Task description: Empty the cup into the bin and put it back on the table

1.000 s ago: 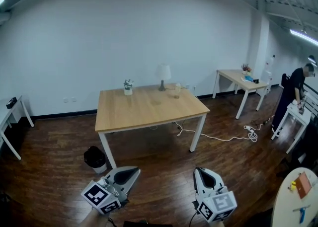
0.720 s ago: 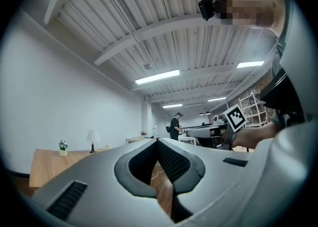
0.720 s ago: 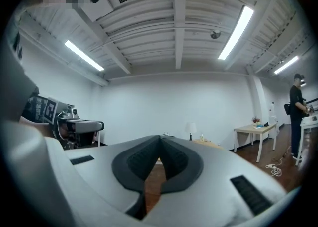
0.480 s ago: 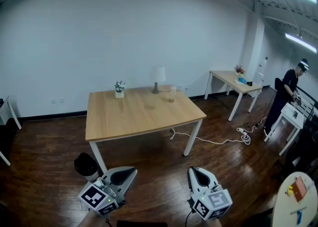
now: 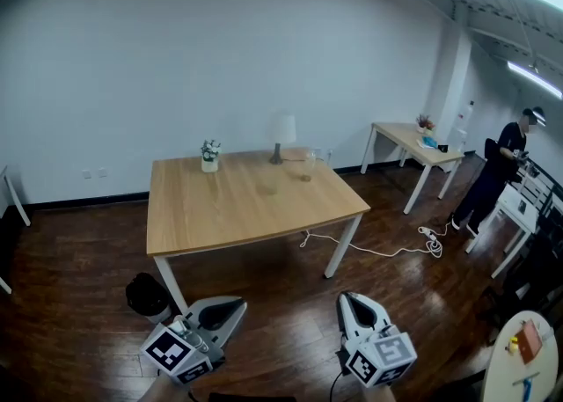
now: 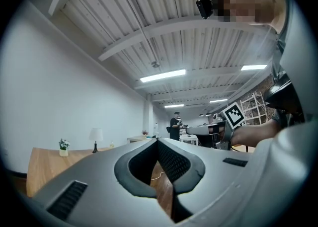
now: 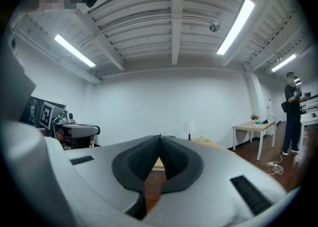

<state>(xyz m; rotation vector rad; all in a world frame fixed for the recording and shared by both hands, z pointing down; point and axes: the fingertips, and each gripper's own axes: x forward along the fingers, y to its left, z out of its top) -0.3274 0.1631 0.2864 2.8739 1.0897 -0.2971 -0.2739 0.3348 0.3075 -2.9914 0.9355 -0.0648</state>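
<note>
Pale wood counter [image 5: 237,207]: stands out from the white back wall on white legs; its near edge and both sides are open to walk round.
Cup [image 5: 310,165]: clear, upright near the counter's far right corner, just right of the lamp [image 5: 283,130]; the flower pot [image 5: 209,155] is toward the far left corner.
Bin [image 5: 146,294]: black, on the floor beside the counter's near left leg.
Floor [image 5: 290,317]: dark boards, bare between the counter's near edge and both claws.
Cable [image 5: 378,249]: white, trails over the floor from under the counter's right side.
Second counter [image 5: 409,136]: well right of the counter, against the wall; a person [image 5: 497,180] stands beyond it.
Left claw [image 5: 227,310]: pads pressed together, nothing between, well short of the counter.
Right claw [image 5: 354,305]: closed tight, empty, also short of the near edge.
Writing: black-and-white square markers on the claws' cubes; other print too small to read.
</note>
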